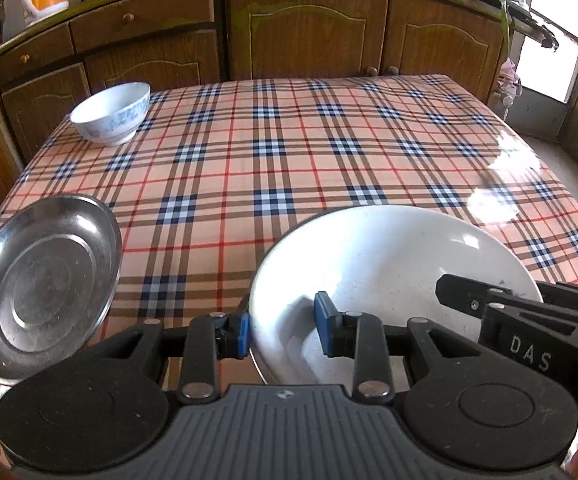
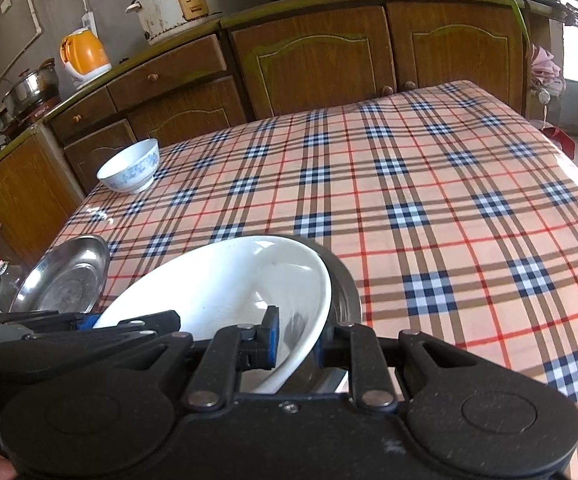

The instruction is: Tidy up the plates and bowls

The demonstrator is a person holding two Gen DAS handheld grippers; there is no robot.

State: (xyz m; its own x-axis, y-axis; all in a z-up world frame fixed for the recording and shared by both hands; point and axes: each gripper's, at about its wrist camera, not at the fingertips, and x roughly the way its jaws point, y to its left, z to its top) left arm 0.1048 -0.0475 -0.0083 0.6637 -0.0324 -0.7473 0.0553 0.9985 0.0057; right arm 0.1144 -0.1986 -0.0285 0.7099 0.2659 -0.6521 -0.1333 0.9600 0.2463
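A large white bowl [image 1: 389, 264] [image 2: 217, 280] rests in a steel plate [image 2: 345, 284] whose grey rim shows under its right side, low over the checked tablecloth. My left gripper [image 1: 283, 328] is shut on the bowl's left rim, with one blue pad inside and one outside. My right gripper [image 2: 295, 338] is shut on the right rim of the bowl and the steel plate beneath; it also shows in the left wrist view as the right gripper [image 1: 489, 300]. A second steel plate [image 1: 45, 288] [image 2: 65, 280] lies at the table's near left edge. A small white bowl with a blue pattern [image 1: 109, 114] [image 2: 129, 168] stands at the far left corner.
The table [image 1: 329, 152] is covered by a checked cloth. Wooden cabinets [image 2: 317, 60] run close behind it, with an orange kettle [image 2: 85, 54], a rice cooker [image 2: 177, 4] and a steel pot [image 2: 33, 88] on top. A bright doorway is at the far right.
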